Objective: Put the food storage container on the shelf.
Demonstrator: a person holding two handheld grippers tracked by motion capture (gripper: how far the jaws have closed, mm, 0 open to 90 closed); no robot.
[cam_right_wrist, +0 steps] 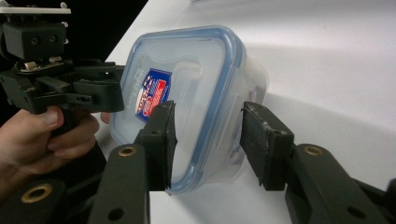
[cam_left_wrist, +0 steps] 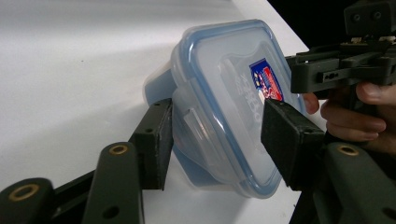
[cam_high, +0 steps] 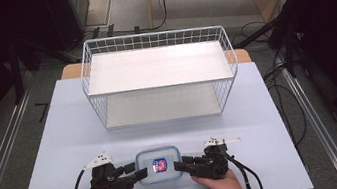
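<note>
In the high view, a clear plastic food container with a blue-rimmed snap lid sits near the front edge of the pale table, directly between the two grippers. The left gripper reaches its fingers to the container's left side, and the right gripper meets its right side. Well beyond the fingertips stands a white wire two-tier shelf rack.

In the left gripper view, the container lies between the spread fingers, one pad beside its base, the other over the lid edge; whether they press it cannot be told. The other gripper is held just past the container's far side.

In the right gripper view, the fingers straddle the container's rim with a small gap on one side, so a firm grasp cannot be confirmed. The left gripper sits beyond.
</note>
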